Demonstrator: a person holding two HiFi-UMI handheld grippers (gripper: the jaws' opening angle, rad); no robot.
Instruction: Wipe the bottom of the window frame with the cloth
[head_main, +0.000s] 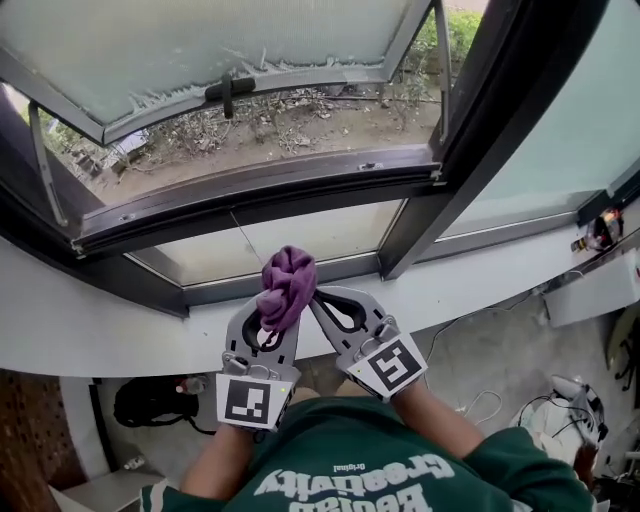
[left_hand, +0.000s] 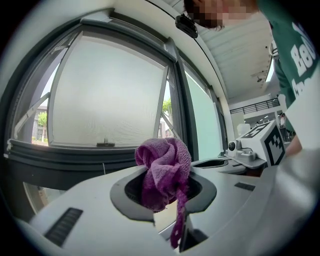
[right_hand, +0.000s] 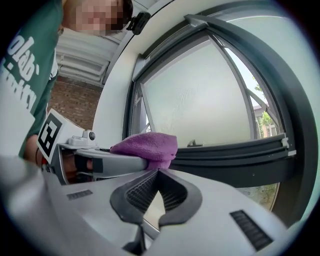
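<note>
A bunched purple cloth (head_main: 287, 284) sits in my left gripper (head_main: 273, 320), which is shut on it. In the left gripper view the cloth (left_hand: 162, 167) fills the hollow between the jaws, with a strip hanging down. My right gripper (head_main: 315, 296) is shut just right of it, tip against the cloth; the right gripper view shows its jaws (right_hand: 157, 171) meeting below the cloth (right_hand: 146, 145) with nothing between them. Both are held over the white sill (head_main: 90, 325), short of the dark bottom window frame (head_main: 260, 190).
The frosted sash (head_main: 200, 50) with its handle (head_main: 228, 92) is swung open outward over bare ground. A dark mullion (head_main: 445, 180) separates a fixed pane at right. Below the sill lie a black bag (head_main: 150, 400), cables and white items (head_main: 575, 410).
</note>
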